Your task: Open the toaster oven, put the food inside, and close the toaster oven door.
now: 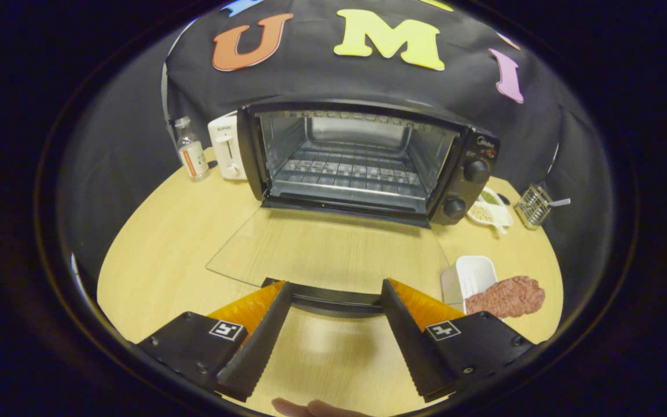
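At the counter's [160, 255] far left edge I see a small bottle [190, 152] beside a white toaster [226, 146]. Mid-counter, the toaster oven [362, 162] stands with its glass door [325, 252] folded flat. My claw [333, 295] gapes wide, gripping nothing, tips at the door's handle [333, 301]. Near the right edge, the food [506, 296] lies beside a white tray [469, 278].

Black toaster oven [362, 159] with clear glass door [322, 249], pale wood-grain surface [165, 249], white toaster [226, 145], white tray [468, 278], reddish-brown meat patty [506, 296].

Gripper [333, 292] mounts black, screwed; square coded markers; serrated fingers [255, 341]; perhaps fingertip below.
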Demonstrator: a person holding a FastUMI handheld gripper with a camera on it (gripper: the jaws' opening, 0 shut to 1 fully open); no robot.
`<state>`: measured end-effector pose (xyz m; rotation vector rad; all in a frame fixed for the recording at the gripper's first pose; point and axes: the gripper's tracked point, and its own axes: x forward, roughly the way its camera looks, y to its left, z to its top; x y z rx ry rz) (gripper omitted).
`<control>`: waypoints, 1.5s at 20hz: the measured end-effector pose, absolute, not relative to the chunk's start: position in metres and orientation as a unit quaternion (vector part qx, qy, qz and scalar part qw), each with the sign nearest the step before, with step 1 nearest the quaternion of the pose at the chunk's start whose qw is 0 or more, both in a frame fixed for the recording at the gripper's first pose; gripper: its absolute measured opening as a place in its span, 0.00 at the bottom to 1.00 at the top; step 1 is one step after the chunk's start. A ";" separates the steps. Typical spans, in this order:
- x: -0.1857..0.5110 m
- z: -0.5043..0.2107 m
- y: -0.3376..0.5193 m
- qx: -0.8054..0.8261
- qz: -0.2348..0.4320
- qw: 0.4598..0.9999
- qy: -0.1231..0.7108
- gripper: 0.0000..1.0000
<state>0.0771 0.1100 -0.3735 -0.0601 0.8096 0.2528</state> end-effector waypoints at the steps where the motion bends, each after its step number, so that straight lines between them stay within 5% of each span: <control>1: 0.075 -0.383 0.110 -0.027 0.125 0.905 0.407 0.99; 14: 0.065 -0.338 0.066 0.018 0.149 0.904 0.400 0.99; 30: 0.098 -0.319 -0.139 0.109 0.098 0.903 0.404 0.95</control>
